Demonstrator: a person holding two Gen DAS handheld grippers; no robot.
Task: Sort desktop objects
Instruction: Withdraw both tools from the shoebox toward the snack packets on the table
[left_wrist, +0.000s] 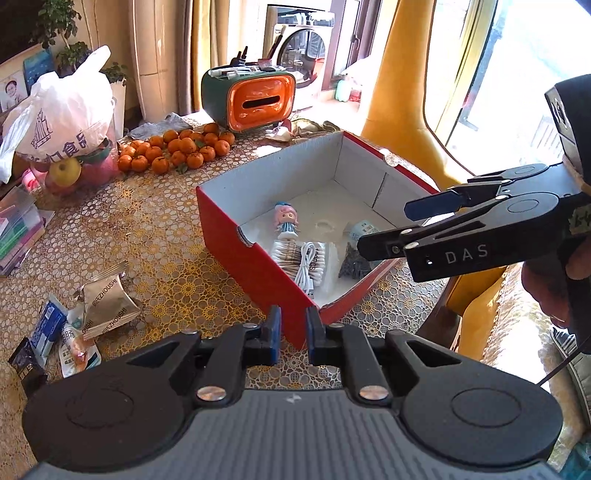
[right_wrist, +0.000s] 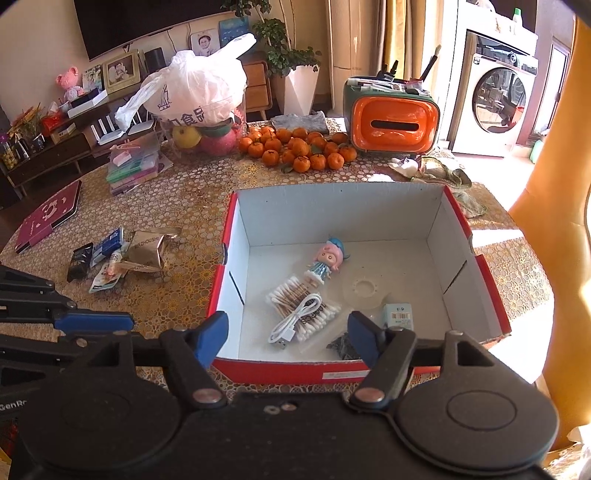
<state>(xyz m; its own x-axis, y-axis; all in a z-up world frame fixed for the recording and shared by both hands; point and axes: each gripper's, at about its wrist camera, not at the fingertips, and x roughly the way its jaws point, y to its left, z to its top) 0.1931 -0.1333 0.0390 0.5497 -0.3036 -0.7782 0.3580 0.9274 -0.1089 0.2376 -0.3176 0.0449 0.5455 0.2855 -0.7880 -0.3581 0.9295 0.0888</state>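
Left wrist view: the left gripper, jaws slightly parted and empty, hangs over the near corner of the red cardboard box; foil snack packets lie left on bare tablecloth.

Right wrist view: the right gripper, spread wide and empty, hovers at the box's near wall; a pink-haired doll, bagged cotton swabs and white cable lie inside.

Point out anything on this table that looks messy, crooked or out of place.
The crumpled silver packet lies in a loose heap of small sachets left of the red box, still unsorted. Inside the box, the doll lies tipped over on its side.
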